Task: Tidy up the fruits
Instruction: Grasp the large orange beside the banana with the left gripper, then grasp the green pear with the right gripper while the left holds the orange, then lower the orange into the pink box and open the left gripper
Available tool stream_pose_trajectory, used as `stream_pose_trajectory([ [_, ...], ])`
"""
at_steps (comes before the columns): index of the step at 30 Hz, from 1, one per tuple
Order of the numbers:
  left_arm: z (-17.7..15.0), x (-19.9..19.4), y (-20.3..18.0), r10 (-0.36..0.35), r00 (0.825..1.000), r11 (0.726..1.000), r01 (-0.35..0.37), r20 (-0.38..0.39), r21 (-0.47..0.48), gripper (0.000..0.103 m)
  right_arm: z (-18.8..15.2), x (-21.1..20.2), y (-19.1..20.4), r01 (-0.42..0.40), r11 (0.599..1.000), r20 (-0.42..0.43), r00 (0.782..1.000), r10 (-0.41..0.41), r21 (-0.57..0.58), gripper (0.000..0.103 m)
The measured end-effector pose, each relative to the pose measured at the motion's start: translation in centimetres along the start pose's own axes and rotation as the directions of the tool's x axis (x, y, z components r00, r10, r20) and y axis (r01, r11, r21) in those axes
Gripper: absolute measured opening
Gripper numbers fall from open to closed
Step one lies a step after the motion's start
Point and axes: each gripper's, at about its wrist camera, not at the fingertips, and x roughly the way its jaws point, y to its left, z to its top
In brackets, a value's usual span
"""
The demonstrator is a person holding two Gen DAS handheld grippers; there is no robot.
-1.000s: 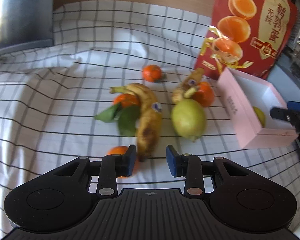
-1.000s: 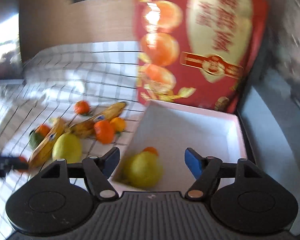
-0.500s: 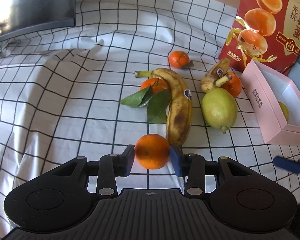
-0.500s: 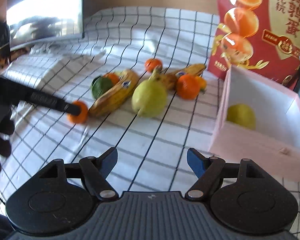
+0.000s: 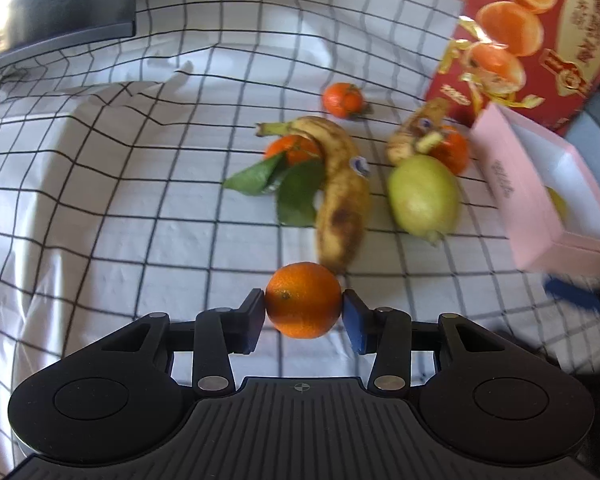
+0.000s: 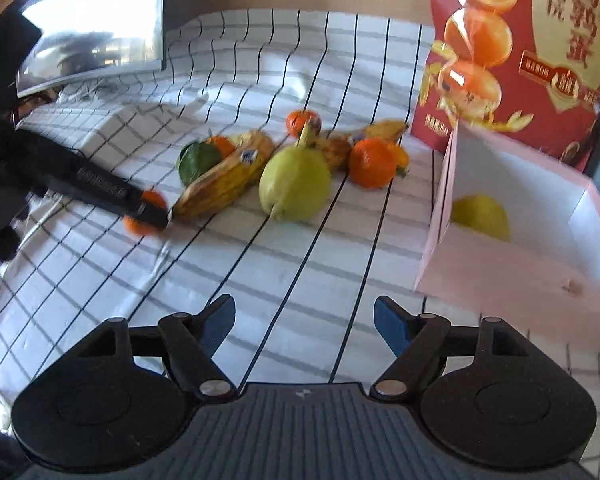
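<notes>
My left gripper [image 5: 303,314] is shut on an orange [image 5: 303,300] and holds it just above the checked cloth, near the tip of a spotted banana [image 5: 342,196]. The orange also shows in the right wrist view [image 6: 144,214], between the left gripper's fingers. A green pear [image 5: 423,196] [image 6: 294,186], a leafy orange [image 5: 292,148], a small mandarin [image 5: 342,100], a second banana [image 5: 416,132] and another orange [image 6: 372,162] lie on the cloth. A pink box [image 6: 516,248] [image 5: 540,196] holds a yellow-green fruit [image 6: 480,216]. My right gripper [image 6: 304,320] is open and empty, near the box.
A red printed box [image 6: 520,48] [image 5: 540,28] stands behind the pink box. A dark monitor [image 5: 60,4] [image 6: 96,28] stands at the far left. The cloth [image 5: 120,208] is rumpled on the left.
My left gripper has closed on the orange and lifted it slightly. My right gripper has drawn back from the pink box and stays open.
</notes>
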Motion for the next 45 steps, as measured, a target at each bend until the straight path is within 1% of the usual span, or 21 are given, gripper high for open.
stream_pose_trajectory([
  [2,-0.4,-0.9,-0.5,-0.017,1.000,1.000,0.017,-0.006,0.015,0.047,1.0,0.3,0.0,0.013,1.000,0.030,0.999,-0.012,-0.020,0.080],
  [5,-1.1,-2.2,-1.1,-0.033,0.999,0.999,0.034,-0.027,0.034,0.047,3.0,1.2,0.3,0.008,0.999,0.063,0.998,-0.005,-0.037,0.080],
  [8,-1.6,-2.8,-1.5,-0.024,0.998,0.999,0.026,-0.050,0.045,0.047,5.2,3.0,0.3,-0.008,1.000,0.078,0.997,0.008,-0.005,0.080],
  [11,-2.2,-3.3,-1.7,-0.017,0.998,0.998,0.020,-0.056,0.056,0.047,7.1,6.4,0.0,-0.051,0.996,0.021,0.999,0.050,0.068,0.080],
  [13,-2.4,-3.7,-1.5,-0.019,0.998,0.998,0.022,-0.056,0.057,0.047,7.6,8.5,-0.2,-0.087,0.988,-0.025,0.996,0.091,0.127,0.080],
  [15,-2.6,-4.0,-1.3,-0.020,0.998,0.998,0.023,-0.054,0.054,0.047,7.6,10.2,-0.1,-0.091,0.982,-0.063,0.993,0.102,0.164,0.080],
  [18,-2.8,-4.2,-1.0,-0.028,0.998,0.999,0.031,-0.055,0.044,0.047,7.3,11.7,0.1,-0.073,0.982,-0.093,0.992,0.090,0.172,0.080],
  [19,-2.8,-4.2,-0.9,-0.032,0.998,0.999,0.034,-0.055,0.043,0.047,7.2,12.0,0.1,-0.074,0.982,-0.097,0.991,0.092,0.175,0.077],
  [20,-2.8,-4.2,-0.9,-0.037,0.998,0.998,0.039,-0.056,0.043,0.047,7.2,11.9,0.0,-0.077,0.982,-0.089,0.992,0.093,0.173,0.071],
  [21,-2.7,-4.1,-0.9,-0.043,0.997,0.998,0.046,-0.057,0.046,0.047,7.2,11.8,-0.1,-0.088,0.982,-0.087,0.991,0.103,0.168,0.059],
  [23,-2.6,-4.0,-1.2,-0.057,0.997,0.996,0.060,-0.059,0.060,0.047,7.2,11.6,-0.4,-0.106,0.978,-0.105,0.986,0.127,0.180,0.059],
  [26,-2.3,-3.7,-1.8,-0.080,0.995,0.992,0.085,-0.064,0.089,0.047,6.4,10.1,-1.1,-0.125,0.972,-0.113,0.982,0.150,0.199,0.059],
  [29,-1.8,-3.3,-2.7,-0.108,0.992,0.985,0.116,-0.071,0.125,0.047,5.2,6.7,-1.8,-0.135,0.968,-0.089,0.984,0.157,0.209,0.059],
  [32,-1.1,-3.0,-4.1,-0.154,0.985,0.974,0.163,-0.073,0.156,0.047,4.1,2.0,-3.1,-0.114,0.971,-0.053,0.990,0.128,0.212,0.059],
  [34,0.2,-3.2,-5.1,-0.217,0.974,0.962,0.224,-0.061,0.156,0.047,3.4,-1.0,-4.3,-0.080,0.974,-0.033,0.996,0.089,0.212,0.059],
  [36,2.4,-3.6,-6.4,-0.282,0.959,0.944,0.283,-0.032,0.168,0.047,3.2,-3.9,-5.7,-0.027,0.975,-0.013,0.999,0.031,0.220,0.059],
  [39,6.9,-4.0,-9.7,-0.351,0.936,0.911,0.336,0.023,0.238,0.047,2.8,-7.8,-7.9,0.064,0.969,0.016,0.997,-0.070,0.237,0.059],
  [40,8.5,-3.7,-11.2,-0.372,0.928,0.897,0.353,0.025,0.268,0.047,2.7,-8.8,-8.5,0.091,0.967,0.026,0.995,-0.100,0.238,0.059],
  [42,11.3,-2.4,-14.5,-0.400,0.916,0.867,0.381,-0.005,0.322,0.047,2.1,-10.6,-9.5,0.141,0.963,0.047,0.987,-0.156,0.230,0.059],
  [43,12.6,-1.2,-16.4,-0.404,0.914,0.854,0.389,-0.030,0.345,0.047,1.7,-11.1,-9.9,0.159,0.961,0.051,0.983,-0.175,0.228,0.059],
  [45,14.6,1.5,-20.0,-0.395,0.915,0.839,0.396,-0.083,0.374,0.047,0.6,-11.8,-10.7,0.180,0.954,0.046,0.979,-0.197,0.241,0.059],
])
